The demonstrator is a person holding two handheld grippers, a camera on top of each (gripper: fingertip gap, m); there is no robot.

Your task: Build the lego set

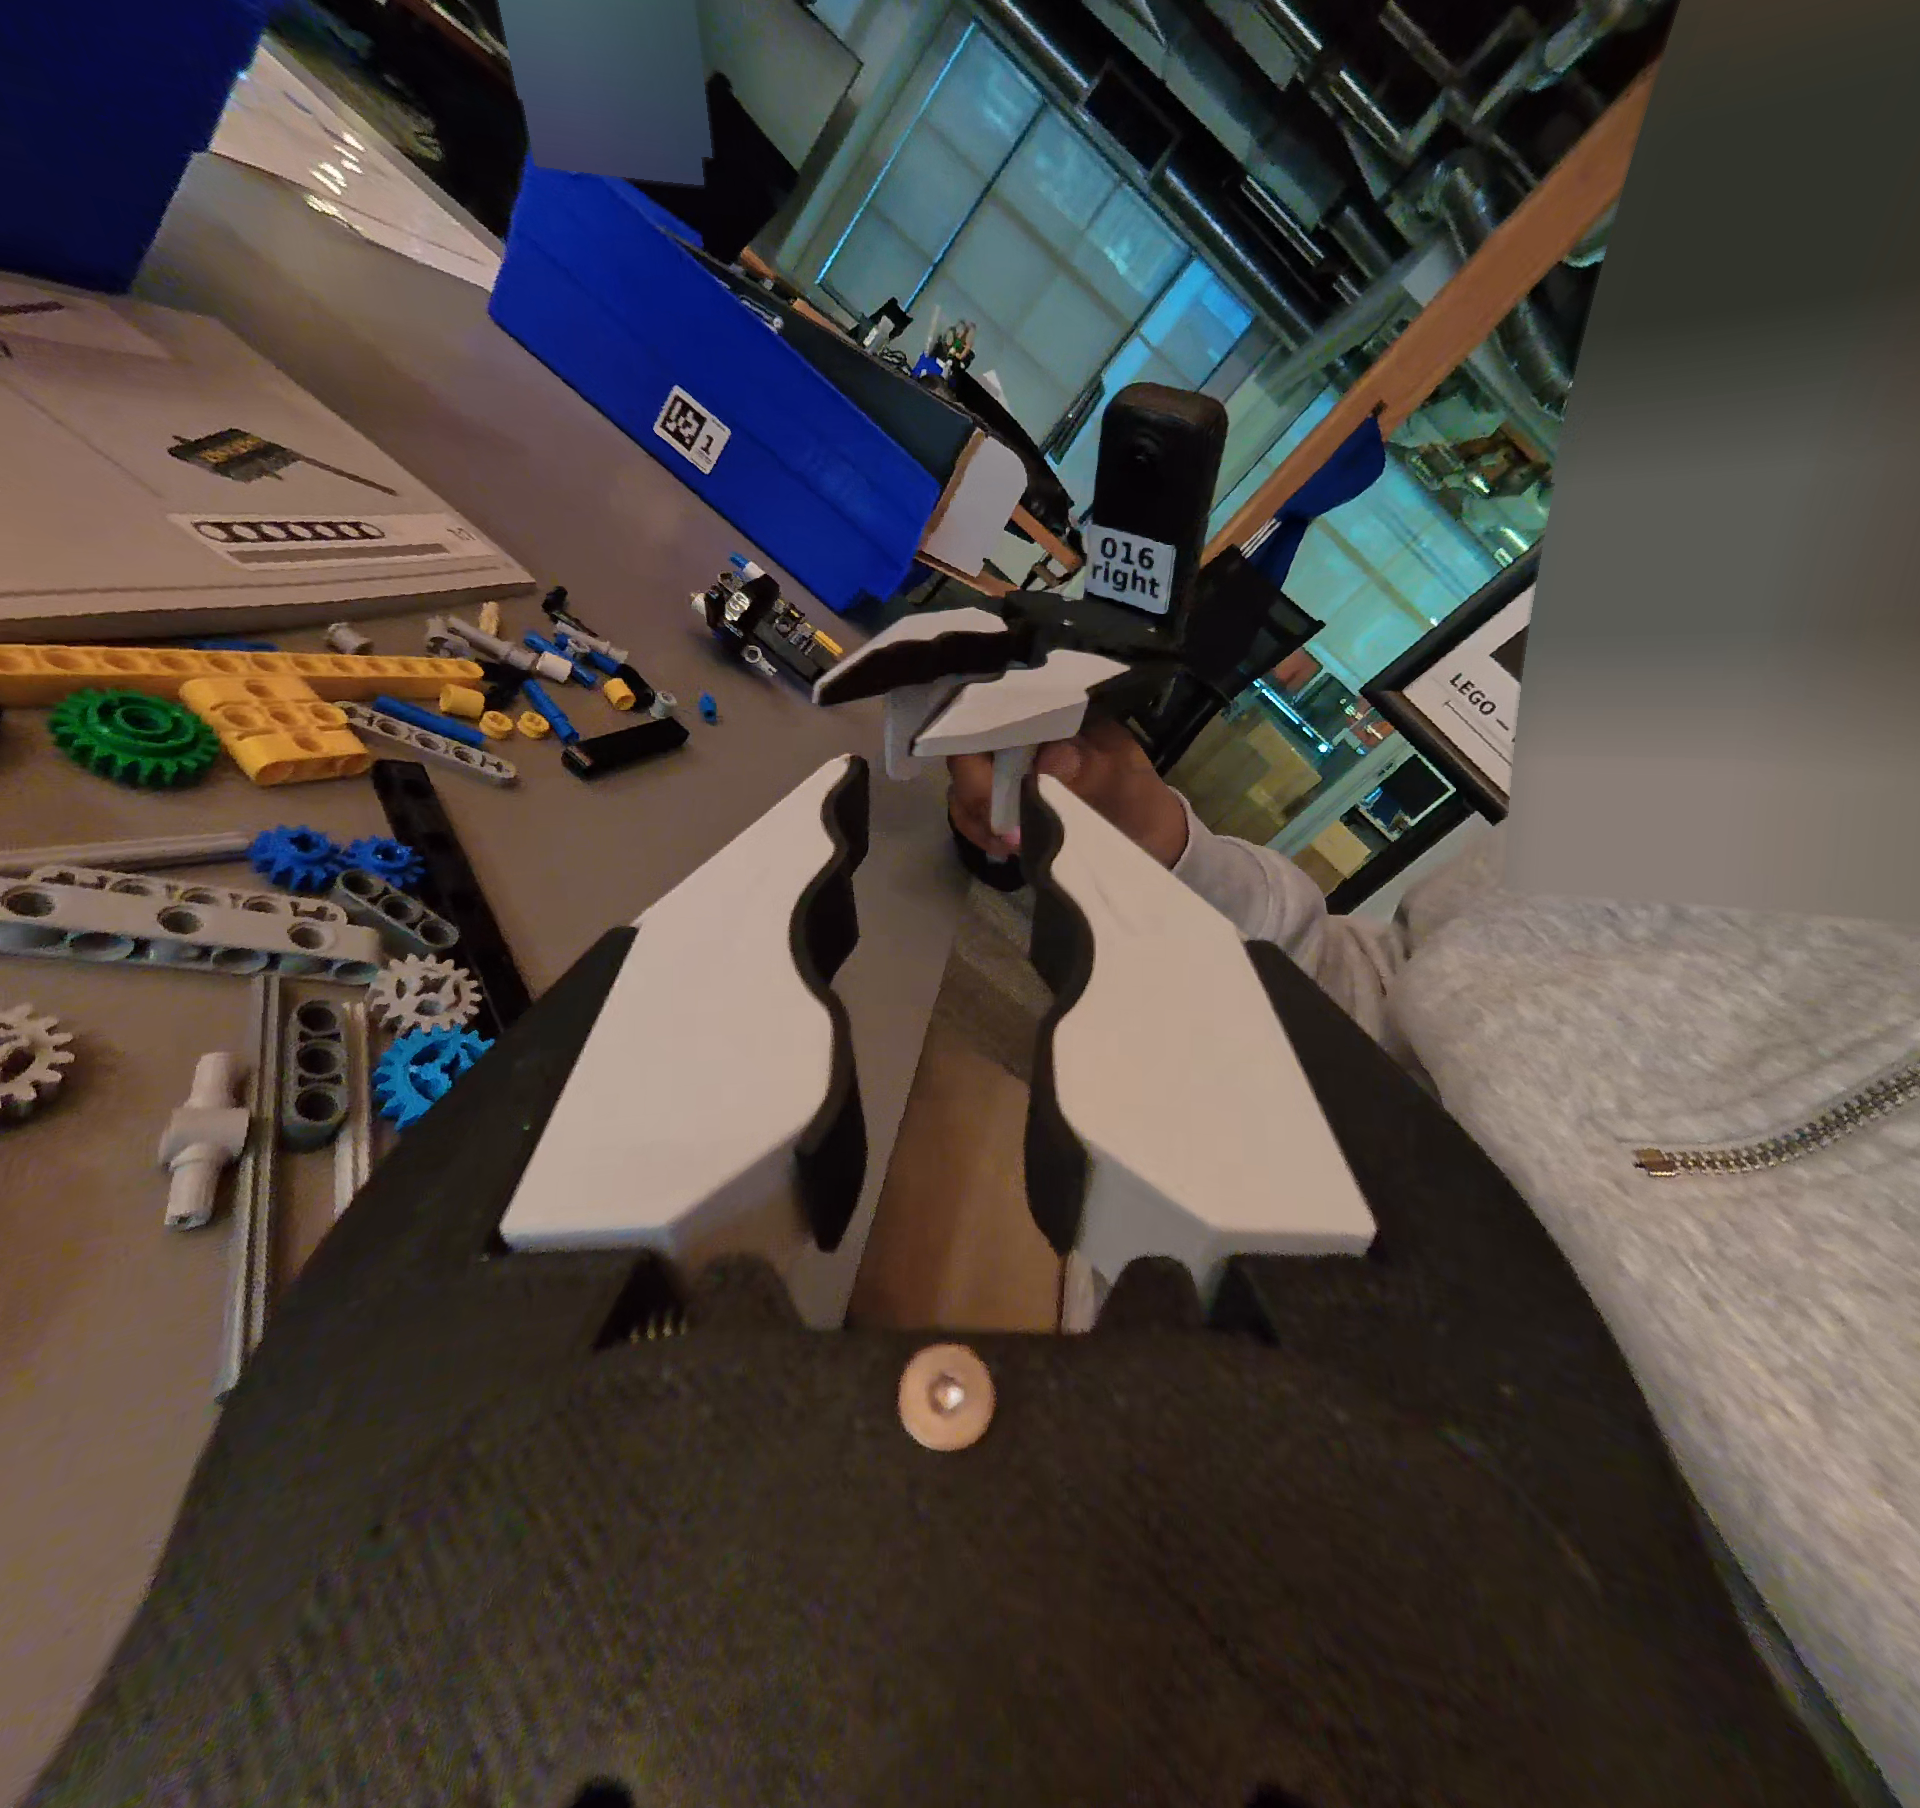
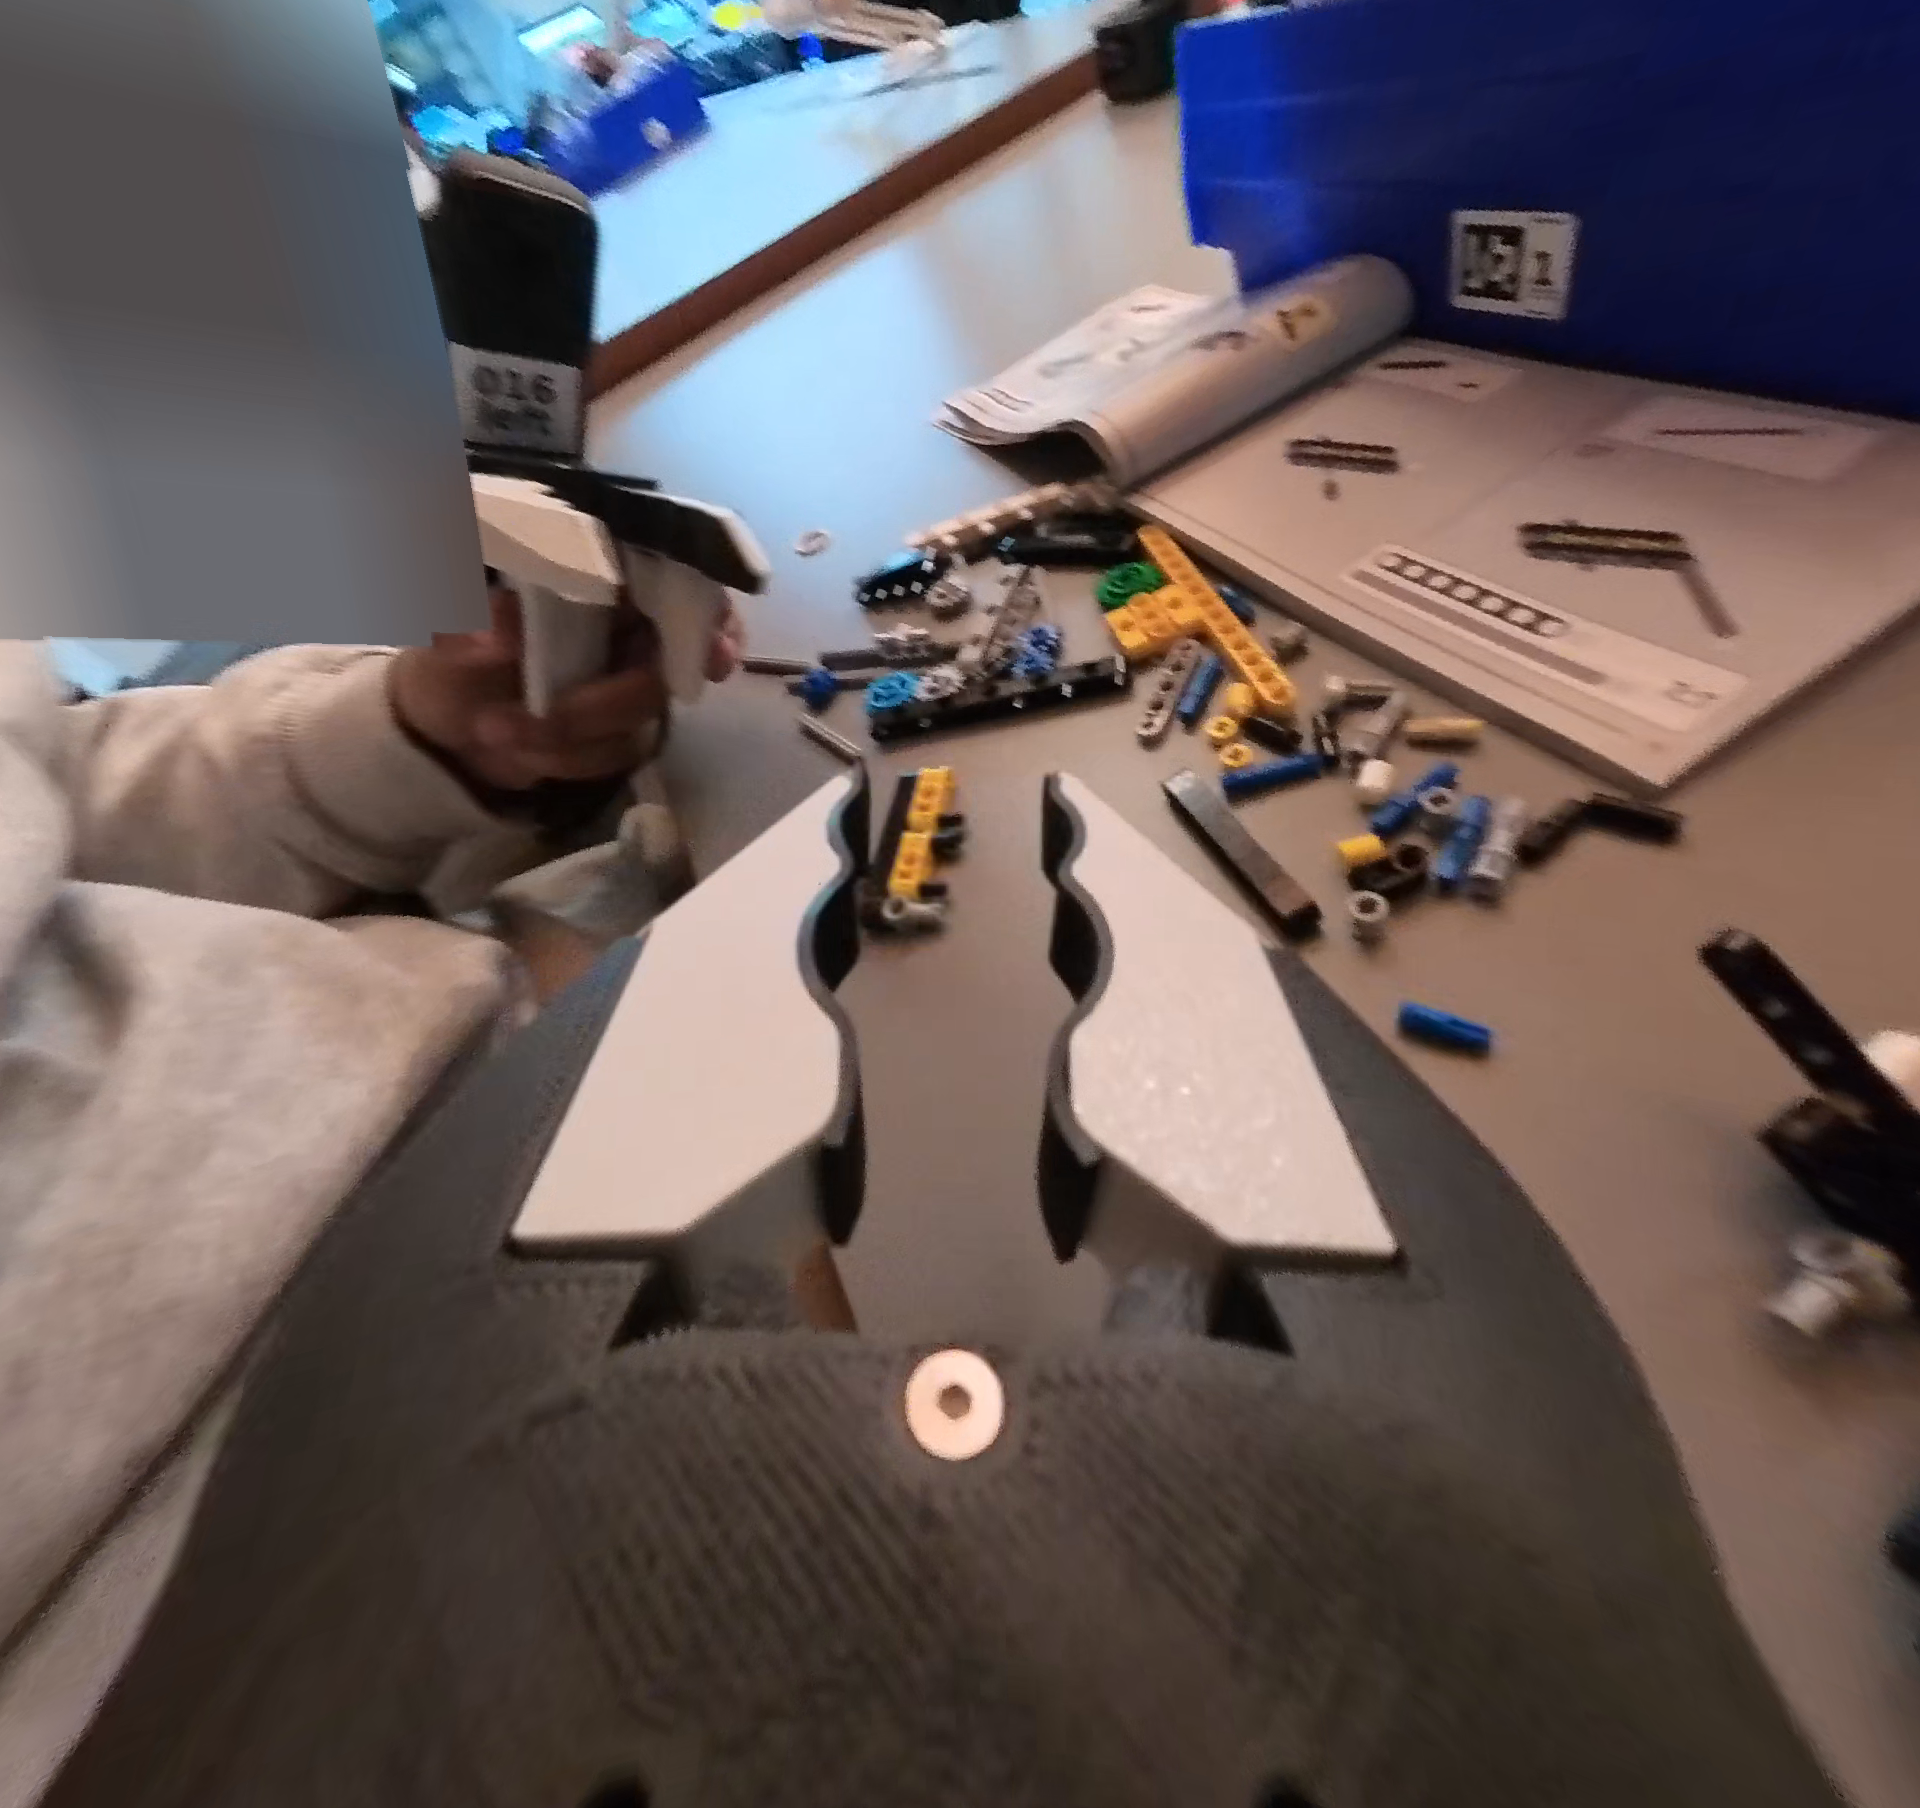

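Loose lego parts lie on the grey table: a long yellow beam, a green gear, blue gears, grey beams. A small black-and-yellow assembly lies just past my right gripper, which is open and empty above the table; the assembly also shows in the left wrist view. My left gripper is open and empty, held above the table's near edge. The right gripper also shows in the left wrist view, and the left gripper in the right wrist view.
An open instruction booklet lies beside the parts, also in the left wrist view. A blue bin stands behind it, also in the right wrist view. A person's grey sleeve is at the near edge. A black beam and blue pins lie right. Across from one pair of fingers to the other is roughly 8 cm. The green gear sits 12 cm or so from the ends of my left fingers. The right camera catches it too, in the right wrist view.
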